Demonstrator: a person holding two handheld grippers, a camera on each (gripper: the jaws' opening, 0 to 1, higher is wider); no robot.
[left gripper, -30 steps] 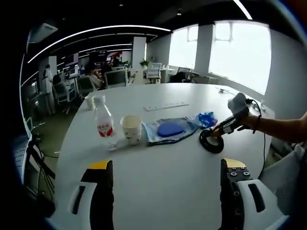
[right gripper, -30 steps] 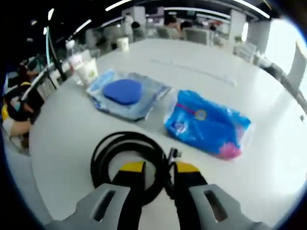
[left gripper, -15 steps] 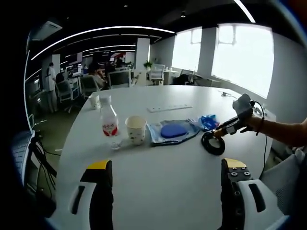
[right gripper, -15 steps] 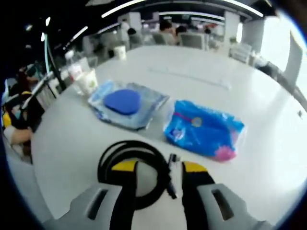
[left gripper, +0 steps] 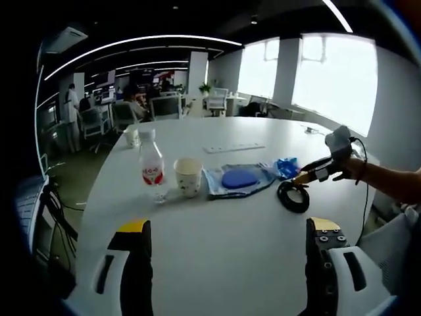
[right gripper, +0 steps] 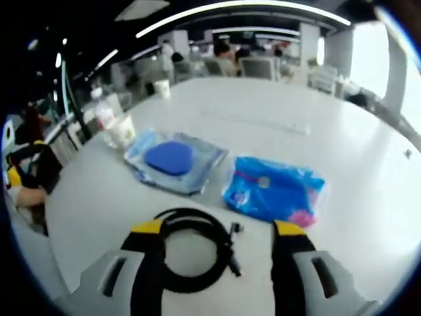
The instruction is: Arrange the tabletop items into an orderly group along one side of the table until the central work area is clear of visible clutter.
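A black cable coil point(right gripper: 197, 214) lies flat on the white table point(right gripper: 368, 197), between and just beyond the jaws of my right gripper point(right gripper: 219, 228), which stands open and apart from it. Beyond it lie a blue snack packet point(right gripper: 273, 191) and a clear blue pouch point(right gripper: 172, 160) with a dark blue disc inside. In the left gripper view the paper cup point(left gripper: 188, 176) and water bottle point(left gripper: 152, 172) stand left of the pouch point(left gripper: 238, 179), with the packet point(left gripper: 285, 166) and coil point(left gripper: 280, 196) to the right. My left gripper point(left gripper: 228, 227) hovers open over bare table, and the right gripper point(left gripper: 306, 178) sits just above the coil.
A second paper cup point(left gripper: 133, 136) stands at the far left of the table, and a white power strip point(left gripper: 233, 147) lies further back. Office chairs and people sit beyond the table's far edge. A person's arm point(left gripper: 388, 181) reaches in from the right.
My right gripper has opened wide, let go of the cable coil and drawn back a little. The coil now rests on the table. The left gripper stays open.
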